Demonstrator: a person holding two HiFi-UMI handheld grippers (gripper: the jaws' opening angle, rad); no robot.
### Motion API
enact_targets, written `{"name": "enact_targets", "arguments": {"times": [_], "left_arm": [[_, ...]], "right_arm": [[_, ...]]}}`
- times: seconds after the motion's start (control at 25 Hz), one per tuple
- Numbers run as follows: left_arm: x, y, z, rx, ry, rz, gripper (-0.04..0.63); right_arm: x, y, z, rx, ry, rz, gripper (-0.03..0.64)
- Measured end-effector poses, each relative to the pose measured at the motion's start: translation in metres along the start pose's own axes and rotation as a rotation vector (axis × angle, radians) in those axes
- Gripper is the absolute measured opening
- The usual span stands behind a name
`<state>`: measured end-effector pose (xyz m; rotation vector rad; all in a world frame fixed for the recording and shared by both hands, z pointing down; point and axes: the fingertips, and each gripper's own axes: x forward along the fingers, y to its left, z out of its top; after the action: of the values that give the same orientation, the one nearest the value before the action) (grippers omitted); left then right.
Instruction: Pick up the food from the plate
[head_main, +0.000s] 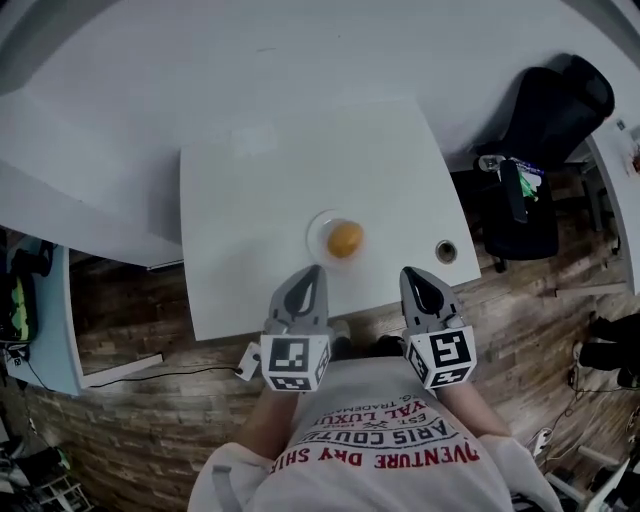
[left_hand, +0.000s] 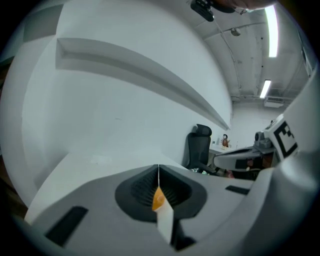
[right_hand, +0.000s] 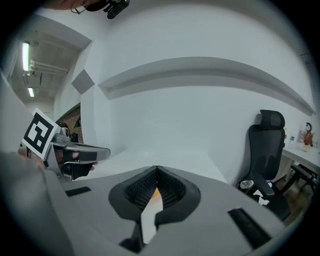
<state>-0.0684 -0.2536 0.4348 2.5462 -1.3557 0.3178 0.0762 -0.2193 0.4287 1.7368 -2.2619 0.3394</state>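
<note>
Both our left gripper (head_main: 312, 272) and right gripper (head_main: 412, 274) are closed, empty; unopened, we'd knock the twelve-o'clock orange (head_main: 344, 240) off its plate (head_main: 317, 226).

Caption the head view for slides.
Left gripper and right gripper, shut and empty, at the edge of the white table, short of round orange food on a clear plate.
</note>
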Motion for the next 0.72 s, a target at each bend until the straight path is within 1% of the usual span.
{"name": "enact_targets", "arguments": {"times": [0.12, 0.2, 0.36, 0.56, 0.64, 0.72], "left_arm": [[0.02, 0.004, -0.012, 0.004, 0.043, -0.026, 0.008], [0.032, 0.007, -0.021, 0.0, 0.073, -0.034, 0.008], [0.053, 0.008, -0.041, -0.014, 0.141, -0.059, 0.008], [0.083, 0.008, -0.062, -0.015, 0.225, -0.069, 0.013], [0.094, 0.008, -0.071, -0.014, 0.271, -0.084, 0.045], [0.105, 0.005, -0.083, -0.015, 0.317, -0.105, 0.125]], "right_arm": [[0.018, -0.008, -0.008, -0.005, 0.027, -0.025, 0.011], [0.029, -0.013, -0.014, -0.012, 0.047, -0.025, 0.011], [0.047, -0.017, -0.018, -0.024, 0.064, -0.004, 0.011], [0.073, -0.026, -0.02, -0.046, 0.087, 0.045, 0.011], [0.085, -0.03, -0.027, -0.051, 0.103, 0.064, 0.011], [0.098, -0.034, -0.04, -0.065, 0.129, 0.08, 0.011]]}}
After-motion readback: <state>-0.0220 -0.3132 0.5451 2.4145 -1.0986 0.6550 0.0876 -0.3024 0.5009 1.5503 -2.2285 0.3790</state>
